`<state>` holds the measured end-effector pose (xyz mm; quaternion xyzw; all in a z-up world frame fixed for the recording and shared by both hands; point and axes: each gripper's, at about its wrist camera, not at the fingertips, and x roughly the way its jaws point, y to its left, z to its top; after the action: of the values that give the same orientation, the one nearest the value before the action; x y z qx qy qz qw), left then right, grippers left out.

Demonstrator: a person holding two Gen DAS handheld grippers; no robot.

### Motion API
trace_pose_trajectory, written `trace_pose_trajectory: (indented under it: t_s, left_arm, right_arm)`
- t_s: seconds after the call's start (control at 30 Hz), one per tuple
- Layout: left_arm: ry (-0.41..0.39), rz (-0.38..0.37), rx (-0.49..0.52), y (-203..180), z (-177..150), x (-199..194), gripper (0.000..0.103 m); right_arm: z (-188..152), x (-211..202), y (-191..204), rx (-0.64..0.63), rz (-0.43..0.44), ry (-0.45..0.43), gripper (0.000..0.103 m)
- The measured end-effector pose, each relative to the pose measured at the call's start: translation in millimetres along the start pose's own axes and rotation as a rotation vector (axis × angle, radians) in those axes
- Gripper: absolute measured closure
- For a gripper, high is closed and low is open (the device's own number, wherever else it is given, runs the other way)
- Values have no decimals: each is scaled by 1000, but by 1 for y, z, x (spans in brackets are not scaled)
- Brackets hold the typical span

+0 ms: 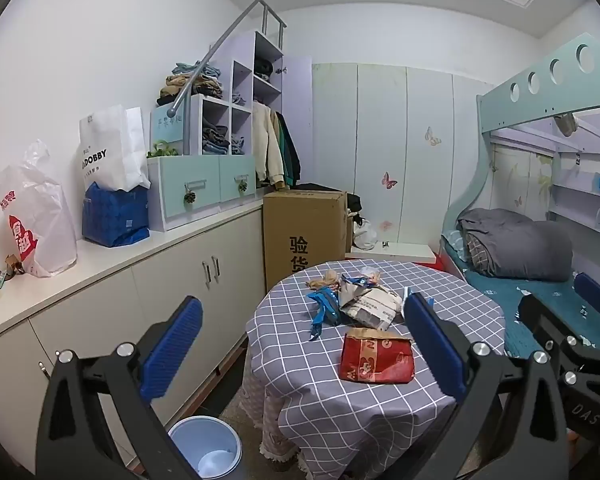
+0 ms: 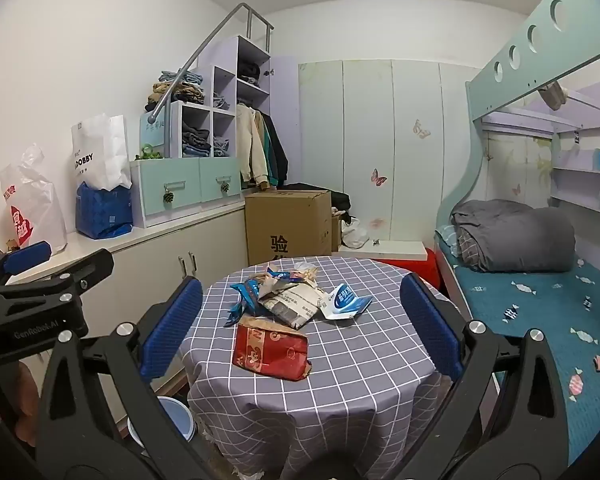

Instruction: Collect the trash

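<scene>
A round table (image 1: 440, 384) (image 2: 360, 368) with a grey checked cloth holds trash. A red paper bag (image 1: 377, 357) (image 2: 272, 350) lies nearest me. Behind it lie crumpled newspaper (image 1: 370, 304) (image 2: 290, 304), blue wrappers (image 1: 323, 308) (image 2: 244, 296) and a blue-white packet (image 2: 346, 302). A pale blue bin (image 1: 206, 446) (image 2: 176, 416) stands on the floor left of the table. My left gripper (image 1: 304, 354) is open and empty, short of the table. My right gripper (image 2: 300, 328) is open and empty, also short of the table.
A white counter (image 1: 112, 256) with cabinets runs along the left wall, bearing a plastic bag (image 1: 36, 216), a white paper bag (image 1: 112, 148) and a blue pack (image 1: 114, 216). A cardboard box (image 1: 304, 232) stands behind the table. A bunk bed (image 1: 540, 240) is at right.
</scene>
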<state>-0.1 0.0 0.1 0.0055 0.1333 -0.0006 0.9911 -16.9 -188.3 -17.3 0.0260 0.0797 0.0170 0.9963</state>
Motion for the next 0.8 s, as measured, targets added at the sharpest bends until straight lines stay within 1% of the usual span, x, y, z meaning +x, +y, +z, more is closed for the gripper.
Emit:
trace_pose_trajectory:
  t_s: [0.43, 0.5, 0.57, 0.8]
  left_arm:
    - [0, 7, 2, 0, -3, 0, 4]
    - [1, 7, 1, 0, -4, 0, 4]
    - [3, 8, 2, 1, -8, 3, 4]
    - [6, 8, 4, 3, -6, 4, 4]
  right_arm:
    - [1, -4, -3, 14, 19, 3, 6]
    - [-6, 8, -2, 16, 19, 11, 6]
    - [-6, 8, -2, 16, 20, 12, 6]
    - [-8, 11, -1, 19, 24, 22, 6]
